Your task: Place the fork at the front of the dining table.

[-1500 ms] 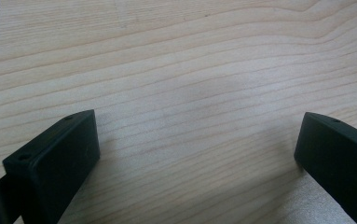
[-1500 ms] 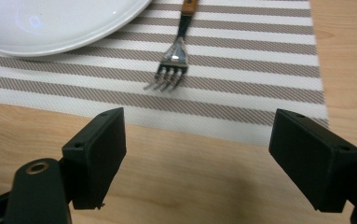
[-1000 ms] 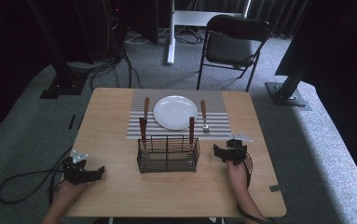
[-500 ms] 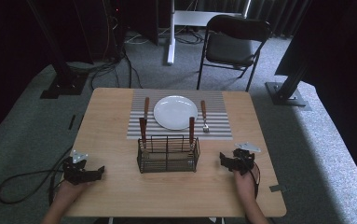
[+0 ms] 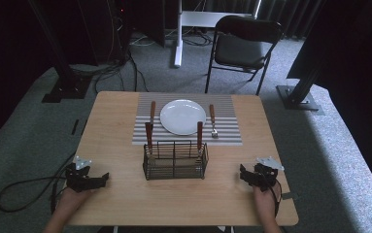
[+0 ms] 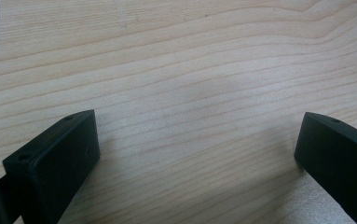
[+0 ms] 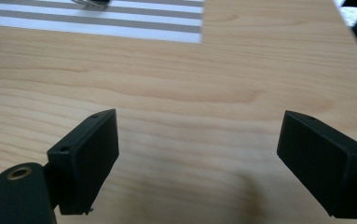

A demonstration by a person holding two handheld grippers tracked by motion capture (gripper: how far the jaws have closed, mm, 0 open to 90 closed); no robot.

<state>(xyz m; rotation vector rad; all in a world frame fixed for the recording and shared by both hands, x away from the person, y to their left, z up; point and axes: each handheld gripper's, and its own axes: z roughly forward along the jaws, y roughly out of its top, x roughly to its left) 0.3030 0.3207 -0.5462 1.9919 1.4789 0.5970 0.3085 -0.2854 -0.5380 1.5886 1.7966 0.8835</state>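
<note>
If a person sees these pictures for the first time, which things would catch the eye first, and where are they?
The white plate on the striped placemat at the far middle of the table stands out most, with a fork to its right. In front of it stands a black wire basket holding two wooden-handled utensils. The left gripper and right gripper rest open at the near corners.

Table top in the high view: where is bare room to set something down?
Bare wood lies left of the wire basket up to the left tongs, right of it to the right tongs, and along the near edge. The striped placemat is crowded.
</note>
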